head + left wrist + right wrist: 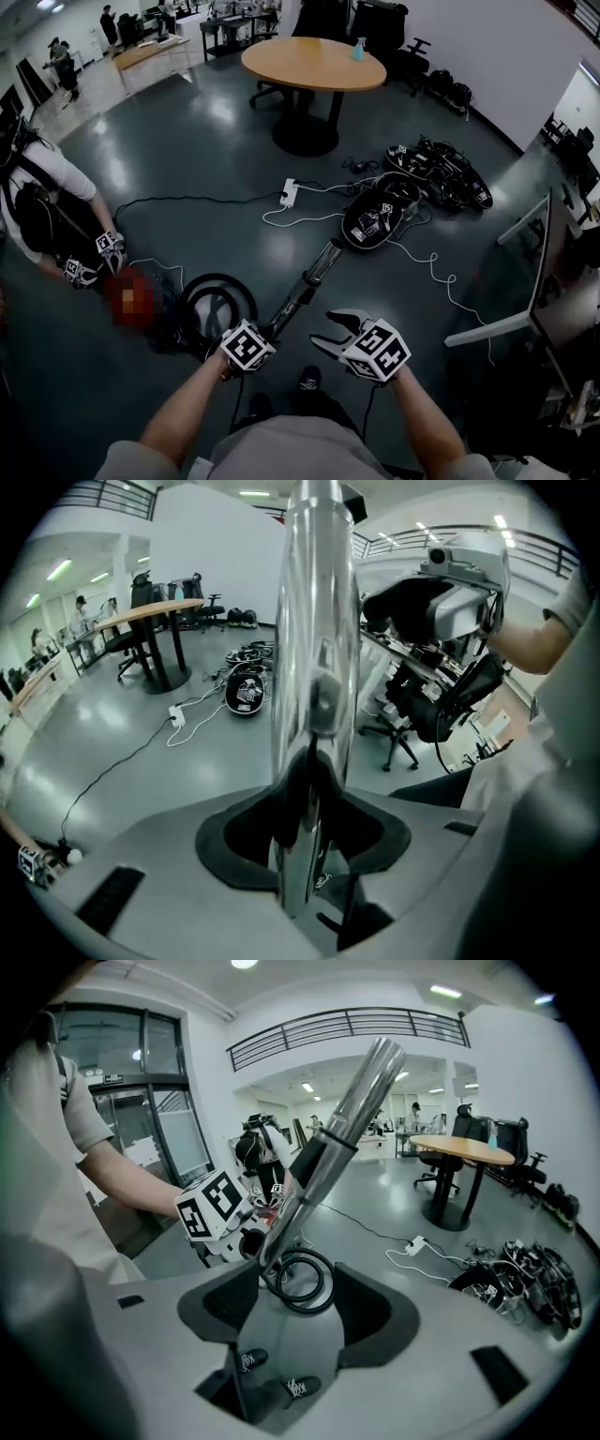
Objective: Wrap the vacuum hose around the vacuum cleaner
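- The left gripper (305, 794) is clamped on a shiny metal tube (314, 621); the jaws stand partly apart, with the tube filling the gap between them.
- From this grip the tube slants up and away to the right, towards the far side of the room. A black collar sits partway along it.
- The right gripper (286, 1302) holds nothing. Its jaws are spread wide, and only the floor and the person's shoes (298, 1388) show through the gap.
- In the head view the right gripper sits just to the right of the left one, near the tube but not touching it.
- The vacuum hose (217, 300) lies on the floor in a round black loop, just left of the left gripper and beside the low end of the tube.
- The body of the vacuum cleaner cannot be made out; a dark shape lies to the left of the loop, next to a blurred patch.
- A second person (42, 202) crouches on the left, with marker cubes at the hands low near the floor.
- Further out, a white power strip (289, 192) lies on the grey floor, with a black cord running left and white cords running right.
- To the right of the strip sits a dark oval case (373, 217), and beyond it a heap of black gear (441, 173).
- At the far side stands a round wooden table (314, 64) with a small blue bottle (358, 49) on it.
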`<action>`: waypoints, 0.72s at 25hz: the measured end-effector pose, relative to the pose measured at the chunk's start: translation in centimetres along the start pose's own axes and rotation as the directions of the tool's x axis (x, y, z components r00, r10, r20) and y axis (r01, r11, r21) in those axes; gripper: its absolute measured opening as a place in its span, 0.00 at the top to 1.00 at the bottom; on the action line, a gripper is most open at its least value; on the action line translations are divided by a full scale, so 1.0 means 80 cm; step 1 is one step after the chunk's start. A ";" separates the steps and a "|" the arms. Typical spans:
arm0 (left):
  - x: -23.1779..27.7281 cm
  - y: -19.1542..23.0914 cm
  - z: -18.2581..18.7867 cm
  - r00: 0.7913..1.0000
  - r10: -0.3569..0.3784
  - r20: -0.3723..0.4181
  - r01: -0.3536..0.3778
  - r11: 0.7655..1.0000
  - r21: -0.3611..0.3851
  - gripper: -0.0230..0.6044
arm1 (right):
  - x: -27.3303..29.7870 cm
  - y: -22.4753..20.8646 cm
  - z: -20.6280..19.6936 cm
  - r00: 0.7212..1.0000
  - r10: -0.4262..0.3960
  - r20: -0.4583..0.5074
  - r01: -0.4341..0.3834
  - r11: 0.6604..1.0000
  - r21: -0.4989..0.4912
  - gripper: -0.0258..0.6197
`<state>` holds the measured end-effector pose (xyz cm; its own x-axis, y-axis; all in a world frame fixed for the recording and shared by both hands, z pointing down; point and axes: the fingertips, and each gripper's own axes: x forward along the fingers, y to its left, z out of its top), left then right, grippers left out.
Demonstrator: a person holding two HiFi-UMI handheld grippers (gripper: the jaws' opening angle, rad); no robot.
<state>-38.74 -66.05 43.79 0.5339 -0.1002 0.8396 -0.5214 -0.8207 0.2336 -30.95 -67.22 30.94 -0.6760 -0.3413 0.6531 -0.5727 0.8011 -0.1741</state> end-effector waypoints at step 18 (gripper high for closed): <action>0.033 0.160 -0.012 0.993 0.110 0.049 -0.092 0.957 -0.276 0.69 | 0.168 -0.073 0.217 0.960 0.239 0.143 -0.242 0.970 -0.001 0.57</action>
<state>-44.65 -76.24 49.48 0.5054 -0.2170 0.8351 -0.7317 -0.6208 0.2815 -44.75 -85.07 27.95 -0.8526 -0.2063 0.4801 -0.3917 0.8604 -0.3260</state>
